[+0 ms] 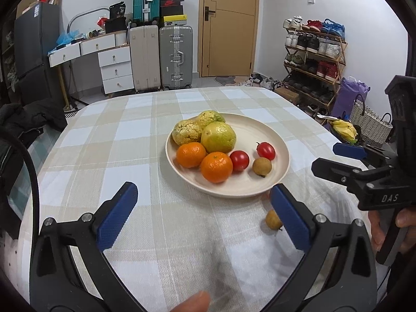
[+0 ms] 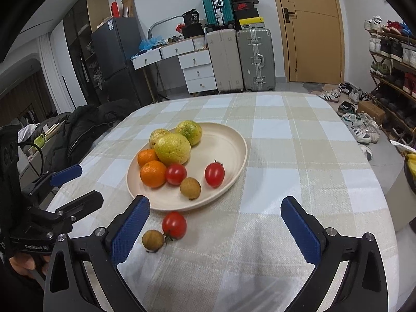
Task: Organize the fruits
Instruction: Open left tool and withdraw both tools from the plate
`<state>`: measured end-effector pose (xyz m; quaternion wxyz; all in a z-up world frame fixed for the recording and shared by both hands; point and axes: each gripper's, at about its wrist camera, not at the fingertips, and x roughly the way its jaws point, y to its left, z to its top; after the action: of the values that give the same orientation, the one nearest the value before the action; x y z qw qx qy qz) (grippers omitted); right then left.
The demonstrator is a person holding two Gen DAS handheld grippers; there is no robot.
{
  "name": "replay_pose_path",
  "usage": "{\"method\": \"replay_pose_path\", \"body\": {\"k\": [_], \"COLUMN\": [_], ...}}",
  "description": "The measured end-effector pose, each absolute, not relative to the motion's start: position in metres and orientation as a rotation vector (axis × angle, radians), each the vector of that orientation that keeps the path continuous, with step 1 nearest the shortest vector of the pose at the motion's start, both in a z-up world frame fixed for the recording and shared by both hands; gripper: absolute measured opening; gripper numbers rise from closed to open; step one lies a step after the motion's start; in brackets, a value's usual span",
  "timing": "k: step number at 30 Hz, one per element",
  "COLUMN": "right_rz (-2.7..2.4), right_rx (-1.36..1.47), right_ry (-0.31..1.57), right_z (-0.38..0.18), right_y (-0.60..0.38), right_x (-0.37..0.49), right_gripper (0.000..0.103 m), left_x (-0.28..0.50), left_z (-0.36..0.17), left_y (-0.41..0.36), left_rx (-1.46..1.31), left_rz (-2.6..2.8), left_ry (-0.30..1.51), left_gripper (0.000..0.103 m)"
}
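Both hand-held grippers, left and right, are gaping wide, gripping nothing. Most fruit is sitting on the plate; a tomato and longan are waiting just before its near rim.

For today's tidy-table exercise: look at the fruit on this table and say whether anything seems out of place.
Yes. A tomato and a small brown fruit lie on the tablecloth just in front of the plate, touching each other, while every other fruit sits on the plate. Nothing looks spilled or damaged.
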<state>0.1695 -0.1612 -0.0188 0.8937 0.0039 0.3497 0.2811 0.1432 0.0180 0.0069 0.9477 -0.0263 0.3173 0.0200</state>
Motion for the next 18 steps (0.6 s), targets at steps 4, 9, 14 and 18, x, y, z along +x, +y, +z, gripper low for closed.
{"method": "replay_pose_path", "body": {"k": [4, 9, 14, 18], "right_rz": [0.57, 0.58, 0.588, 0.579], "right_rx": [-0.032, -0.042, -0.049, -0.078], "right_ry": [0.752, 0.776, 0.809, 0.838], "right_z": [-0.024, -0.03, -0.035, -0.043], "right_y": [-0.158, -0.154, -0.148, -0.139], "right_x": [0.171, 0.172, 0.174, 0.175], "right_gripper": [0.103, 0.103, 0.103, 0.103], "left_x": [0.134, 0.129, 0.131, 0.133], "left_z": [0.005, 0.005, 0.001, -0.003], "left_y": [0.016, 0.015, 0.015, 0.016], "left_rx": [-0.059, -0.047, -0.042, -0.041], "left_rz": [0.034, 0.042, 0.042, 0.046], "left_ry": [0.651, 0.656, 0.671, 0.682], "left_gripper": [0.102, 0.102, 0.102, 0.102]}}
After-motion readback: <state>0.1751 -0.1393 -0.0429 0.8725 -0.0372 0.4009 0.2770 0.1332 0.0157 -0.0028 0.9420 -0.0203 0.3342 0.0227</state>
